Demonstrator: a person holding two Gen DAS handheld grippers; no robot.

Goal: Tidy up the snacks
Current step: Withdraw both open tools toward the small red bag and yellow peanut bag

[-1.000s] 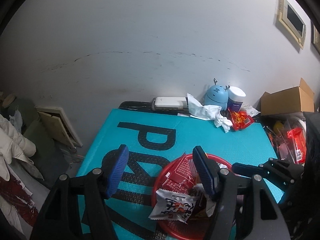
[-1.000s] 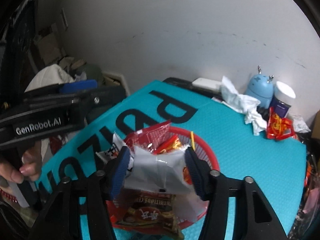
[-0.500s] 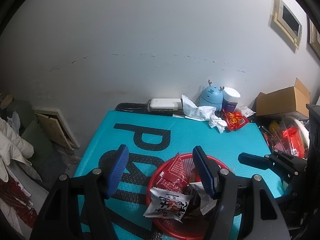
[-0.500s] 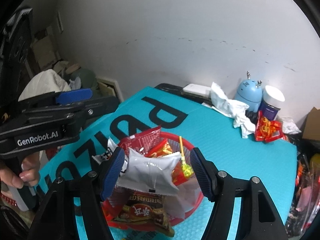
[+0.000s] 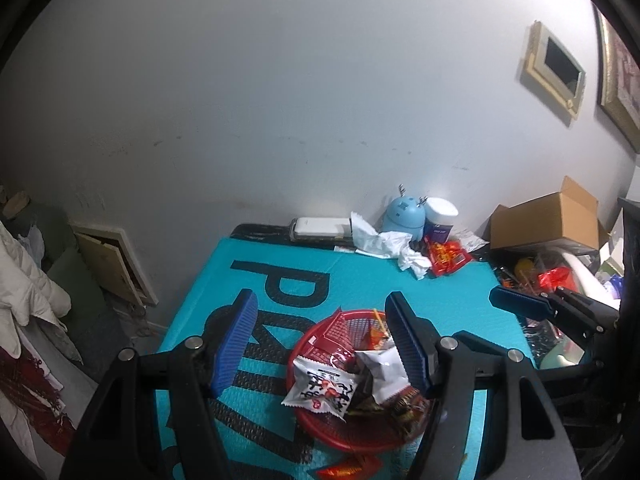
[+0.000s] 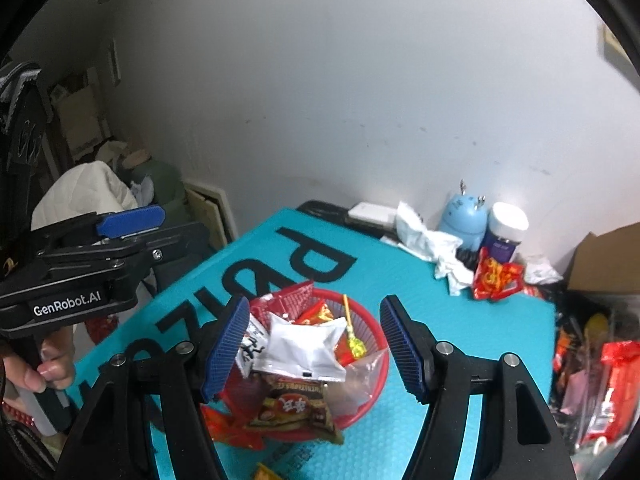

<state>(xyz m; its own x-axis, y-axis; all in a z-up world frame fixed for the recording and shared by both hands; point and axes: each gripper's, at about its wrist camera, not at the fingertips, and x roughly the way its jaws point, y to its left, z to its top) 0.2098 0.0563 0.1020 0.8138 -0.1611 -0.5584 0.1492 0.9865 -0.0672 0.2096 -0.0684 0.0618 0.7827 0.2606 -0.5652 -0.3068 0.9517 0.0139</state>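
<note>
A white wall stands behind a table with a bright blue mat that has big black letters on it.

The left tool is partly open and holds nothing. The right tool is partly open too, and nothing is between its blue pads. Both hang in the air above a red basket on the mat. The basket is full of snacks, with a white packet on top and a yellow lollipop beside it. A white packet with black letters hangs over the rim.

Far back by the wall sit a blue round gadget, a white-capped jar, crumpled tissue and a red snack bag.
</note>
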